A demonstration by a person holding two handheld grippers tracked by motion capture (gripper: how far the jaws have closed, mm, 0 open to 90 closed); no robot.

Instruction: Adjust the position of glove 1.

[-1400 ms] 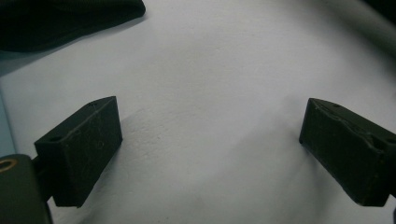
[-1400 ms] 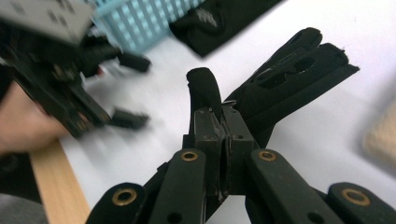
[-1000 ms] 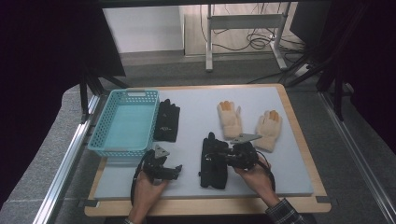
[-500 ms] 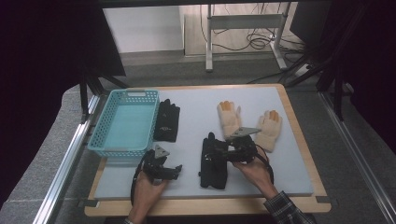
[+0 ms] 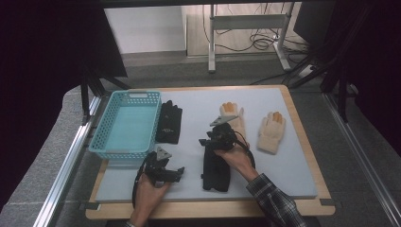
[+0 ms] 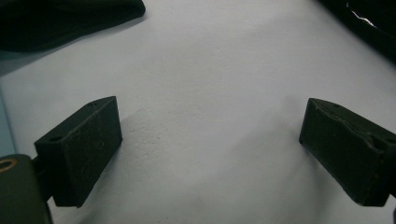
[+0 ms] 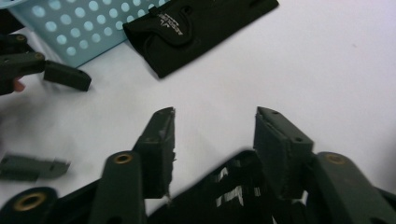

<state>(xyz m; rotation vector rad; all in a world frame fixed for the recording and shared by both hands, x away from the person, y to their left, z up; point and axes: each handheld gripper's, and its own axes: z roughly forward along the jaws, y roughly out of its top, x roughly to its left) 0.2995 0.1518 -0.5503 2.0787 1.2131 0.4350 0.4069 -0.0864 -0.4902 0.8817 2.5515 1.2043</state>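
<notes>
Right hand-held gripper [image 5: 208,142] now farther left over black glove [image 5: 216,171], jaws narrower.

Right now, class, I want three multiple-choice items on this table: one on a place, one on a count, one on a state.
1. Where is the basket?
A. left side of the table
B. right side
C. on the floor

2. How many gloves lie on the table?
A. two
B. four
C. six

3. How do the left gripper's fingers stand?
A. clamped on a glove
B. apart, nothing between them
C. inside the basket

Answers: 
1 A, the blue basket sits at the table's left edge. 
2 B, two black gloves and two tan gloves. 
3 B, bare table shows between them in the left gripper view.
</notes>
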